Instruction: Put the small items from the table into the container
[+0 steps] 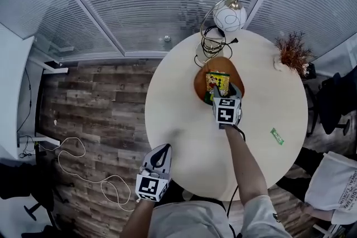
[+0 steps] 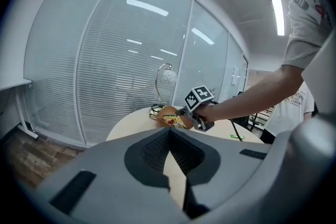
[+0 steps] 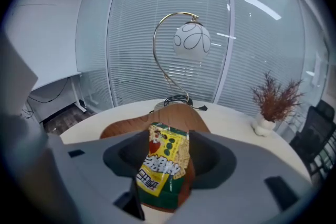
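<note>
A yellow and green snack packet (image 1: 217, 84) stands tilted in the brown wooden bowl (image 1: 203, 79) at the far middle of the round white table (image 1: 178, 114). My right gripper (image 1: 224, 93) reaches over the bowl's near rim. In the right gripper view the packet (image 3: 164, 162) sits between the jaws of that gripper (image 3: 168, 136), which stand open around it, its lower end over the bowl (image 3: 173, 118). A small green sachet (image 1: 277, 136) lies on the table to the right. My left gripper (image 1: 161, 149) hovers shut and empty at the table's near left edge (image 2: 169, 131).
A globe lamp (image 1: 228, 17) with a coiled cable (image 1: 211, 44) stands behind the bowl. At the table's far right is a dried plant in a white vase (image 1: 293, 53). A white cable (image 1: 83, 164) lies on the wooden floor to the left.
</note>
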The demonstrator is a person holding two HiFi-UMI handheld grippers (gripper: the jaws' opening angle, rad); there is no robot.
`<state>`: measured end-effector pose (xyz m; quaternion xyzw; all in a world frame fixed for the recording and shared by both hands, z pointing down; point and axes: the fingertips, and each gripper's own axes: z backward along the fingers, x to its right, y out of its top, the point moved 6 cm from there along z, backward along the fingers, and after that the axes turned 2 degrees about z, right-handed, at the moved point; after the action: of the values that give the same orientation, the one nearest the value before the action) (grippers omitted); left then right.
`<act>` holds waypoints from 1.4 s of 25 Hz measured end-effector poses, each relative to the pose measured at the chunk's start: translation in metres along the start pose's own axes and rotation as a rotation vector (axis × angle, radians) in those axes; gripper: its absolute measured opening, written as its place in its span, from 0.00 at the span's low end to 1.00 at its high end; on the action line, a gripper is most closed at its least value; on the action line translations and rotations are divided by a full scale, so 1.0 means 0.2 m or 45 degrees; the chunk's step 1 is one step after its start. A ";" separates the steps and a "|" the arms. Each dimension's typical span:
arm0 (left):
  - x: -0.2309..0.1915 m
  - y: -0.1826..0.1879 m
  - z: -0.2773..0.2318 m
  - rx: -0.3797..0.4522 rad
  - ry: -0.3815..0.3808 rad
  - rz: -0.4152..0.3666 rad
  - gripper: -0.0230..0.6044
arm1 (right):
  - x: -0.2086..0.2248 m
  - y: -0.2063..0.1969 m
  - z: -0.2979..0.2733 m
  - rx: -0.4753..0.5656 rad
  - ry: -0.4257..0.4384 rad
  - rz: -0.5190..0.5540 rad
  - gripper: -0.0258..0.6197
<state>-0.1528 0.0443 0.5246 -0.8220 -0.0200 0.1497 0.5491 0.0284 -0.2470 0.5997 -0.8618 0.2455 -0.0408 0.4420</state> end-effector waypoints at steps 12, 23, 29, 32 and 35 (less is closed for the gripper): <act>0.27 0.16 -0.30 0.080 -0.173 -0.072 0.02 | 0.14 -0.06 0.74 0.344 0.057 -0.079 0.07; 0.73 0.18 -0.46 0.062 -0.390 -0.193 0.02 | 0.16 -0.61 1.48 0.355 0.024 -0.342 0.07; 0.87 0.09 -0.46 -0.011 -0.444 -0.251 0.02 | 0.19 -0.80 1.58 0.285 -0.015 -0.436 0.07; 0.93 0.07 -0.47 -0.017 -0.485 -0.252 0.02 | 0.23 -0.80 1.59 0.288 -0.022 -0.436 0.07; 0.94 0.07 -0.49 -0.011 -0.511 -0.247 0.02 | 0.25 -0.81 1.56 0.308 -0.021 -0.433 0.07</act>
<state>0.0514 -0.0128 0.5041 -0.7723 -0.2084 0.2569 0.5424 0.2234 0.0403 0.5296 -0.8319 0.0860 -0.1368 0.5309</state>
